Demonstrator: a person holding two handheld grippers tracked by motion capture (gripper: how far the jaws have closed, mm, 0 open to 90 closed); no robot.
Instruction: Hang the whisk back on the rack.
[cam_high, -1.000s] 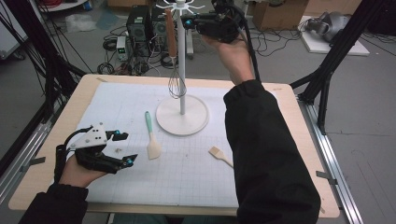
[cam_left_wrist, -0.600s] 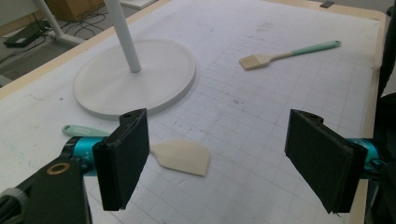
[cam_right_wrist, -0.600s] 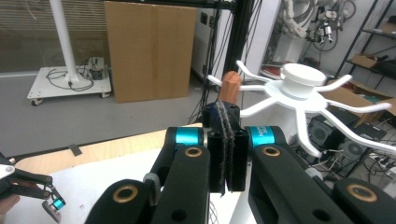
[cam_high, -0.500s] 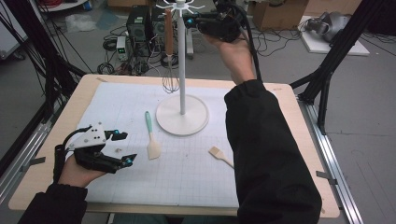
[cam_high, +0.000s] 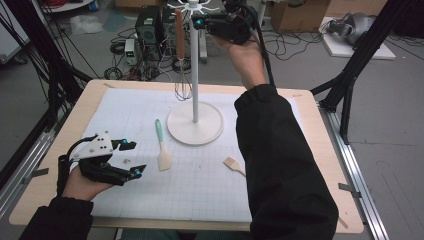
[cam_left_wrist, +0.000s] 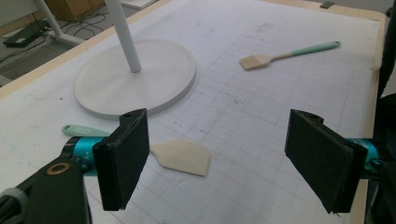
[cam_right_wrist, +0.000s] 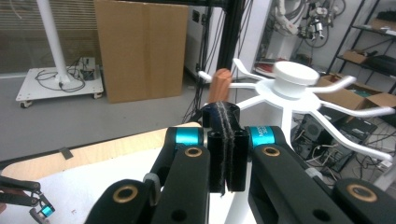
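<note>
Whisk (cam_high: 181, 55): a brown wooden handle and a wire balloon head are seen; it hangs upright from a prong of the rack, just beside the pole, above the far edge of the table, handle uppermost. In the right gripper view the rounded handle top (cam_right_wrist: 219, 84) is seen just beyond the jaw tips; whether it is touched cannot be told.
Rack (cam_high: 194, 75): a white utensil stand with a thin pole, a round flat base (cam_high: 195, 131) near the far middle of the mat, and a crown of curved prongs (cam_right_wrist: 299, 88) at the top.
Right gripper (cam_high: 206, 22): held high at the level of the rack's crown, its jaws pressed together with nothing seen between them.
Spatula (cam_high: 162, 147): a mint-green handle and a pale cream blade; laid flat on the mat just beside the base, on its left side.
Pastry brush (cam_left_wrist: 285, 53): a mint handle and pale bristles; laid on the mat toward the right edge, partly hidden by the sleeve in the high view.
Left gripper (cam_high: 131, 159): held low at the near left corner of the mat, its jaws spread wide and empty, pointed toward the spatula.
Table (cam_high: 310, 107): a light wooden top covered by a white gridded mat (cam_high: 200, 185).
</note>
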